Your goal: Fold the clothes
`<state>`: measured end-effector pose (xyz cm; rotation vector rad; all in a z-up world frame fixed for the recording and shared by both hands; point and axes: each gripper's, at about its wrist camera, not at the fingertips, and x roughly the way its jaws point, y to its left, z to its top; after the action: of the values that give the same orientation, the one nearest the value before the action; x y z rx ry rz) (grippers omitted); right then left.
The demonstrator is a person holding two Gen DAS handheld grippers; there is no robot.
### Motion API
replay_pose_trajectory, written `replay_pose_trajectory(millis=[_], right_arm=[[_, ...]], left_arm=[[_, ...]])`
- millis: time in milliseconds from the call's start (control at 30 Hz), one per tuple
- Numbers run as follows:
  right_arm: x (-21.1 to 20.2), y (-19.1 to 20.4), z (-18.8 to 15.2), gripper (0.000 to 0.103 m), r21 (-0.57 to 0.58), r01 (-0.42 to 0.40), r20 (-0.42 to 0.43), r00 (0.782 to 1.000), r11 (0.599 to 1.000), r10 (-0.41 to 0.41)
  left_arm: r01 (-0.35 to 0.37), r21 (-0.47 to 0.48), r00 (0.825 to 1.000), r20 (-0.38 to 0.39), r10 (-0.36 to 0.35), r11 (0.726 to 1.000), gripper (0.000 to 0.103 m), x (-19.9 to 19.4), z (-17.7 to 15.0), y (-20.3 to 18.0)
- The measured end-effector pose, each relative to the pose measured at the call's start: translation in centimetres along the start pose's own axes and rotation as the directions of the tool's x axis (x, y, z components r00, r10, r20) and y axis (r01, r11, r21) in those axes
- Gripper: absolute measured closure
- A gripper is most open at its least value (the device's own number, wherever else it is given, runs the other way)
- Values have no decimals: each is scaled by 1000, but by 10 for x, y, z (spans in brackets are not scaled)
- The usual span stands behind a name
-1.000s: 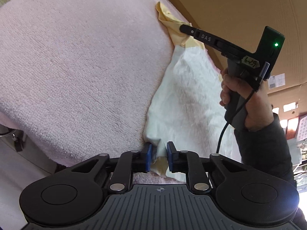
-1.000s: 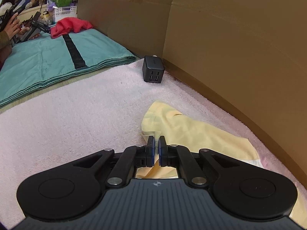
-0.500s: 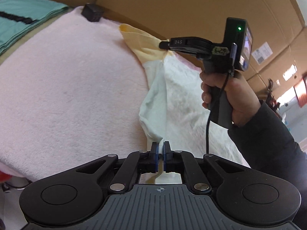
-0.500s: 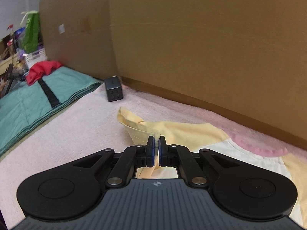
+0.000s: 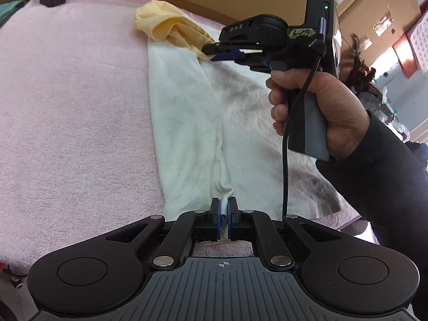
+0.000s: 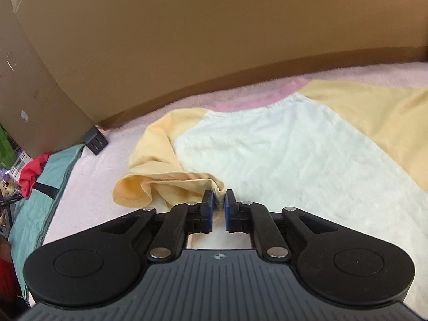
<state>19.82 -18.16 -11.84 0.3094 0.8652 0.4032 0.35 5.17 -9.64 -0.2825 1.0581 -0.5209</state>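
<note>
A white shirt (image 5: 187, 123) with yellow sleeves lies on a pink blanket (image 5: 67, 107) before a cardboard wall (image 6: 214, 26). The left gripper (image 5: 224, 211) is clamped on the shirt's near hem. The right gripper (image 6: 217, 206), marked "DAS" and hand-labelled "6-29", pinches the left sleeve (image 6: 160, 184), its pads slightly apart around the fabric. A black charger (image 6: 95, 140) sits far left.

A pink towel (image 6: 112, 160) covers the work surface. At its far left corner a small black box (image 6: 95, 141) sits against the brown cardboard wall (image 6: 214, 40) that runs along the far side. Left of the towel lies a teal cloth (image 6: 34, 208) with a red cloth (image 6: 31, 174) bunched on it.
</note>
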Motion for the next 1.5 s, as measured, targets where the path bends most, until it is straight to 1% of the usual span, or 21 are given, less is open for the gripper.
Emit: replay_pose_trajectory(millis=[100, 167, 233, 267, 300, 333, 400, 467, 567, 633, 700, 800, 867, 933, 967, 1067, 1133, 1267, 1400, 1467, 1500], right_arm=[[-12, 4, 2, 71, -76, 7, 32, 999, 997, -5], [-26, 13, 5, 71, -167, 4, 77, 997, 986, 9], [-41, 32, 5, 65, -324, 28, 138, 990, 945, 18], [-46, 44, 2, 59, -434, 49, 165, 986, 900, 26], [-51, 57, -1, 44, -539, 74, 191, 981, 839, 36], [-53, 71, -11, 33, -674, 90, 204, 976, 733, 68], [-51, 96, -36, 32, -867, 132, 209, 972, 481, 110], [-42, 116, -65, 33, -960, 175, 204, 972, 219, 117], [-21, 126, -75, 38, -975, 181, 191, 979, 132, 74], [-7, 132, -80, 55, -980, 181, 184, 982, 79, 43], [7, 139, -86, 66, -984, 179, 179, 984, 25, 12], [29, 148, -94, 70, -984, 172, 174, 984, -54, -35], [34, 147, -89, 73, -985, 168, 170, 984, -36, -60], [38, 146, -83, 102, -986, 165, 165, 983, -14, -84], [36, 145, -77, 102, -986, 162, 160, 985, 29, -72], [26, 142, -44, 102, -956, 154, 153, 988, 252, -23], [23, 134, -14, 102, -890, 168, 171, 985, 424, -31], [28, 88, 16, 101, -718, 192, 156, 981, 669, -114], [34, 42, 46, 101, -480, 222, 116, 975, 849, -189], [37, 20, 60, 101, -343, 238, 88, 971, 909, -221], [39, 13, 61, 99, -318, 237, 70, 972, 918, -226]], left_arm=[[11, -19, 1000, 0, -11, 1000, 102, -3, -1, 9], [20, -32, 1000, -2, -20, 999, 102, -3, -1, 14], [26, -38, 1000, 0, -26, 999, 102, -3, 0, 19], [30, -40, 1000, 1, -30, 999, 102, -4, -1, 21], [35, -42, 999, 2, -35, 998, 101, -5, -2, 23], [39, -44, 999, 2, -39, 998, 101, -5, -3, 24], [46, -46, 999, 4, -46, 998, 100, -2, -4, 18], [53, -53, 999, 6, -53, 997, 99, 8, -3, 15], [65, -66, 998, 10, -64, 996, 99, 8, -4, 17], [73, -76, 997, 12, -72, 994, 98, 7, -5, 18], [79, -80, 997, 14, -78, 994, 98, 7, -5, 20], [90, -86, 996, 16, -89, 992, 97, 2, -8, 20], [97, -89, 995, 15, -96, 991, 95, 2, -9, 21], [103, -90, 995, 13, -102, 991, 94, 3, -9, 21], [104, -90, 995, 12, -104, 990, 94, 3, -9, 21], [108, -85, 994, 9, -107, 991, 90, 4, -9, 20], [105, -78, 994, 7, -105, 991, 87, 5, -9, 18], [102, -68, 995, 6, -101, 992, 83, 5, -10, 14], [96, -65, 995, 3, -96, 993, 83, 5, -10, 12], [93, -62, 996, 0, -94, 994, 81, 5, -9, 11], [92, -61, 996, 0, -92, 994, 80, 3, -9, 12]])
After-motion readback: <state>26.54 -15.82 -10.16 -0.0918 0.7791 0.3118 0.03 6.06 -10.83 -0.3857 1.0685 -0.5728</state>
